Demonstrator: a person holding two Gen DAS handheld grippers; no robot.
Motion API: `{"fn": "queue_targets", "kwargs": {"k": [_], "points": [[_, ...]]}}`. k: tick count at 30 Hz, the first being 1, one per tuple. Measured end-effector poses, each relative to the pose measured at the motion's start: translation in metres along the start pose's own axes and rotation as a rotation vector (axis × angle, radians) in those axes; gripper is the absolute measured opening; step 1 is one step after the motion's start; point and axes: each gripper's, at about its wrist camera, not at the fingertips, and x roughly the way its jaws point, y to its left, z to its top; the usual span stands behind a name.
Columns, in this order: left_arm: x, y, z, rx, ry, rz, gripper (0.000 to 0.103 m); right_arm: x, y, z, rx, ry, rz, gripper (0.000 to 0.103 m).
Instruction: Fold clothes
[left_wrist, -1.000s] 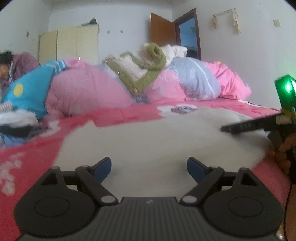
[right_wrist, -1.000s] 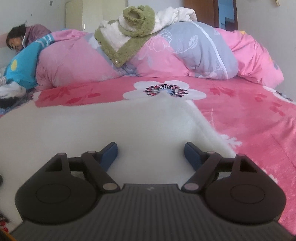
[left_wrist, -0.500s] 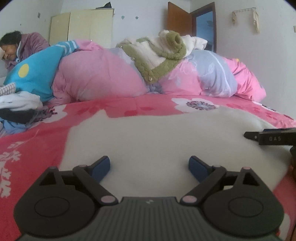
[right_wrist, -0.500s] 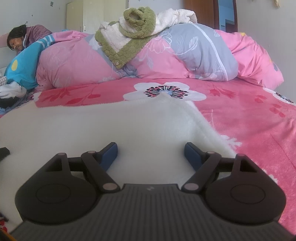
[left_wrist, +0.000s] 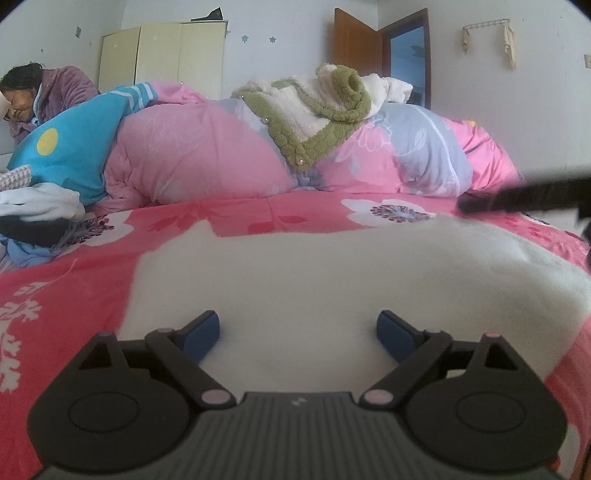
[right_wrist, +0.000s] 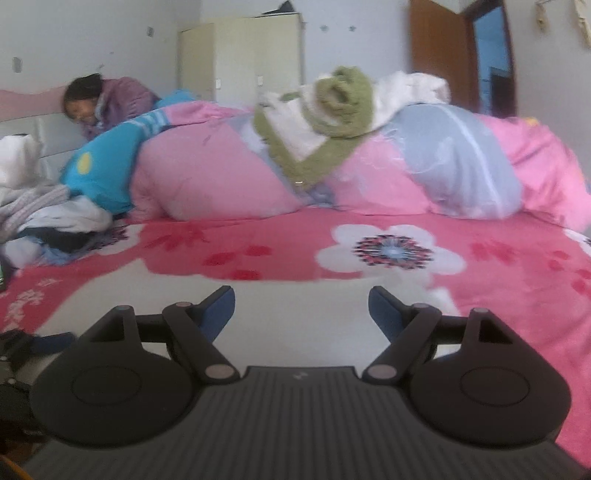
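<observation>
A white fleecy garment (left_wrist: 332, 273) lies spread flat on the pink flowered bedsheet (left_wrist: 236, 218). My left gripper (left_wrist: 298, 334) hovers low over its near part, open, with nothing between its blue pads. In the right wrist view the same white garment (right_wrist: 299, 325) fills the foreground, and my right gripper (right_wrist: 301, 310) stands open above it, holding nothing. A dark blurred finger of the right gripper (left_wrist: 524, 197) crosses the right edge of the left wrist view.
A rolled pink and grey quilt (left_wrist: 229, 162) lies across the far side of the bed, with a green and white fleece jacket (left_wrist: 317, 110) on top. A pile of clothes (left_wrist: 37, 214) sits at the far left. A person (right_wrist: 99, 99) leans by the headboard.
The right gripper has risen above the white garment, so more of the bedsheet shows. The left gripper shifted sideways and levelled, then held still. Both stayed open.
</observation>
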Motion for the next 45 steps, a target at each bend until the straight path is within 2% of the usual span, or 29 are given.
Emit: {"fn": "queue_targets", "kwargs": {"k": [1, 3, 5, 11, 18, 21, 23, 27, 29, 33, 39, 45], "points": [[0.0, 0.0, 0.0, 0.0, 0.0, 0.001, 0.093, 0.009, 0.004, -0.006, -0.014, 0.032, -0.003, 0.08], [0.001, -0.001, 0.0, 0.003, 0.0, 0.002, 0.093, 0.037, 0.007, -0.033, -0.047, 0.154, 0.007, 0.083], [0.0, -0.001, 0.0, 0.0, -0.002, 0.0, 0.093, 0.039, 0.007, -0.05, -0.044, 0.101, 0.014, 0.084], [-0.003, -0.001, 0.008, -0.006, 0.019, 0.006, 0.093, 0.04, 0.005, -0.047, -0.039, 0.108, 0.019, 0.085], [-0.01, 0.01, 0.035, -0.08, -0.007, -0.043, 0.092, 0.041, 0.006, -0.05, -0.039, 0.099, 0.018, 0.085], [-0.006, 0.01, 0.048, -0.055, -0.028, -0.014, 0.092, 0.04, 0.006, -0.05, -0.04, 0.099, 0.017, 0.085], [0.002, 0.011, 0.052, -0.05, -0.013, 0.005, 0.092, 0.04, 0.007, -0.051, -0.04, 0.099, 0.017, 0.085], [0.037, 0.029, 0.034, -0.123, 0.113, 0.009, 0.092, 0.041, 0.007, -0.05, -0.04, 0.098, 0.017, 0.085], [0.035, 0.029, 0.031, -0.114, 0.08, 0.003, 0.093, 0.04, 0.006, -0.05, -0.04, 0.099, 0.017, 0.085], [0.037, 0.027, 0.029, -0.097, 0.082, 0.012, 0.094, 0.04, 0.007, -0.05, -0.04, 0.099, 0.015, 0.085], [0.037, 0.028, 0.028, -0.097, 0.076, 0.009, 0.094, 0.04, 0.009, -0.033, -0.057, 0.146, 0.002, 0.085], [0.036, 0.028, 0.026, -0.097, 0.069, 0.005, 0.094, 0.035, -0.002, 0.016, -0.08, 0.07, -0.053, 0.085]]}}
